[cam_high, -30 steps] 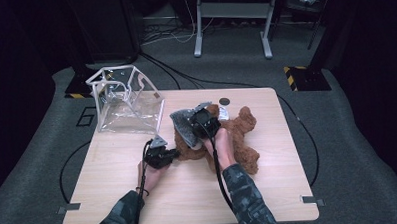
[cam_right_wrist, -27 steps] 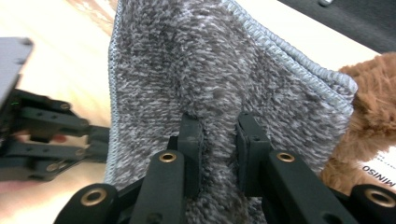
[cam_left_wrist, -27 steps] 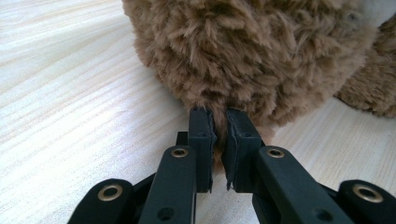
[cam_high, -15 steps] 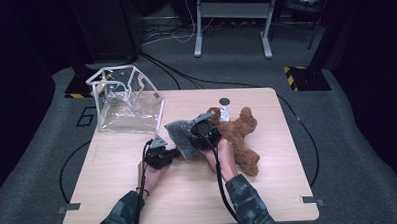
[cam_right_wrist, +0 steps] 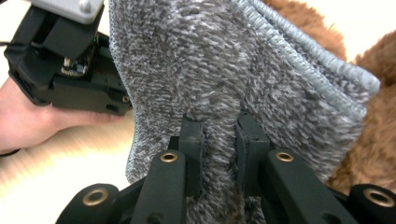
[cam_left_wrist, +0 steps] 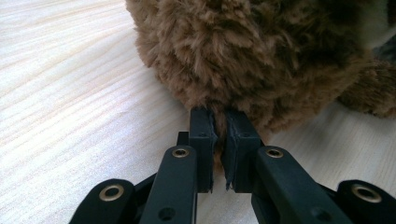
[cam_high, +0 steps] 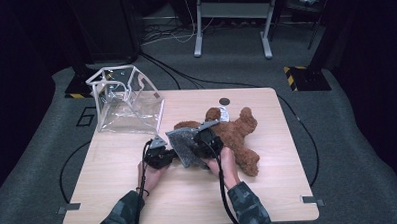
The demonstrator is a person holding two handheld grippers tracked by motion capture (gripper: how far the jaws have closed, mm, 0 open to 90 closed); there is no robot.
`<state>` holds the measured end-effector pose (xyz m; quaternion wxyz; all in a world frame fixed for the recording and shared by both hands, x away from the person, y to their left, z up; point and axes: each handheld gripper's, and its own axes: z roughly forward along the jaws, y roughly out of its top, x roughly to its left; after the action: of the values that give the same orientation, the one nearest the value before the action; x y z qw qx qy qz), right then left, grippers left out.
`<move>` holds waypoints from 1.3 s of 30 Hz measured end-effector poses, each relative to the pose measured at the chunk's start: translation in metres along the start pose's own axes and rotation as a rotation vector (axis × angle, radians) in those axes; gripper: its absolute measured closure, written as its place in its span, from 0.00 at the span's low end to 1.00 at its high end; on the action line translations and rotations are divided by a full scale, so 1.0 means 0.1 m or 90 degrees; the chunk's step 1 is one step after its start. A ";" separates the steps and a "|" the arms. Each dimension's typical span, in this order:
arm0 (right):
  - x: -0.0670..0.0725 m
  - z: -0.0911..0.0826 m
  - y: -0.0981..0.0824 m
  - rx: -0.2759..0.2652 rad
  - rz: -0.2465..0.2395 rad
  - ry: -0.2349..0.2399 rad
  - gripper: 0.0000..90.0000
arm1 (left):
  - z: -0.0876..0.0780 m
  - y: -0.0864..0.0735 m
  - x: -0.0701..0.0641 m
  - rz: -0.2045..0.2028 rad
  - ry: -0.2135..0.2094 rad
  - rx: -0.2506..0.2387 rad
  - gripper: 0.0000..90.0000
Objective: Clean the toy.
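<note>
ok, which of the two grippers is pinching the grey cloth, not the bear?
The right gripper: its jaws clamp the grey cloth. The left gripper pinches brown teddy bear fur.

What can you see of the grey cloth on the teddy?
The grey cloth is a fuzzy, knitted-looking piece in mottled grey and white with a paler stitched hem along one edge. It hangs bunched over the near end of the brown teddy bear, one fold pinched in the right gripper. The left gripper sits right beside its left edge, closed on the bear's fur.
</note>
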<state>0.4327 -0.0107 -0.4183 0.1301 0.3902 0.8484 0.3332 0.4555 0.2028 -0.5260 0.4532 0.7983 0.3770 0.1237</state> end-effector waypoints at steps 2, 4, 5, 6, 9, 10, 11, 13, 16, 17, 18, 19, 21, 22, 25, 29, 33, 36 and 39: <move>0.00 0.01 -0.04 0.000 0.004 0.005 0.85 | 0.00 0.00 0.00 0.001 0.001 0.000 0.92; 0.00 0.02 -0.07 0.002 0.005 0.010 0.85 | 0.00 0.00 0.00 0.002 0.001 0.000 0.92; 0.01 0.05 -0.11 0.003 0.018 0.012 0.85 | 0.00 0.00 0.00 0.001 0.001 0.000 0.92; 0.01 0.05 -0.11 0.003 0.018 0.012 0.85 | 0.00 0.00 0.00 0.002 0.002 0.001 0.92; 0.01 0.11 -0.18 0.011 0.025 0.023 0.85 | 0.00 0.00 0.00 -0.006 0.003 -0.004 0.92; 0.01 0.11 -0.18 0.011 0.025 0.023 0.85 | 0.00 0.00 0.00 -0.006 0.003 -0.004 0.92; 0.02 0.13 -0.20 0.016 0.022 0.026 0.85 | 0.00 0.00 0.00 -0.007 0.002 -0.004 0.92; 0.04 0.24 -0.26 0.039 0.027 0.030 0.85 | 0.00 0.00 0.00 -0.009 0.000 -0.004 0.92; 0.05 0.32 -0.30 0.056 0.028 0.033 0.85 | -0.01 0.00 0.01 -0.007 -0.001 -0.002 0.92; 0.05 0.36 -0.32 0.063 0.028 0.036 0.85 | 0.00 0.00 0.01 -0.006 -0.001 -0.003 0.92; 0.05 0.39 -0.34 0.067 0.028 0.037 0.85 | 0.00 0.00 0.01 -0.007 -0.001 -0.003 0.92; 0.05 0.39 -0.35 0.069 0.029 0.036 0.84 | 0.00 0.00 0.01 -0.008 -0.001 -0.003 0.92; 0.05 0.37 -0.34 0.071 0.034 0.040 0.84 | -0.01 0.00 0.01 -0.006 -0.001 -0.004 0.92; 0.04 0.29 -0.31 0.059 0.023 0.033 0.84 | -0.02 0.00 0.02 -0.004 -0.004 0.000 0.91; 0.02 0.10 -0.22 0.033 0.017 0.022 0.84 | -0.01 -0.01 0.01 -0.018 0.000 -0.011 0.91; -0.04 -0.09 -0.09 0.002 0.010 0.000 0.84 | -0.01 0.00 0.02 -0.014 0.002 -0.008 0.91; -0.14 -0.27 0.15 -0.048 0.017 -0.046 0.84 | -0.01 -0.01 0.01 -0.015 0.003 -0.011 0.91; -0.22 -0.29 0.33 -0.058 0.007 -0.071 0.84 | -0.02 -0.01 0.02 -0.014 0.001 -0.012 0.90; -0.28 -0.20 0.47 -0.045 0.005 -0.101 0.84 | -0.03 -0.01 0.03 -0.029 0.003 -0.019 0.83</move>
<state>0.4685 -0.0184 -0.3732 0.2090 0.4135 0.8220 0.3313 0.4557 0.2071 -0.5262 0.4667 0.7826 0.3940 0.1205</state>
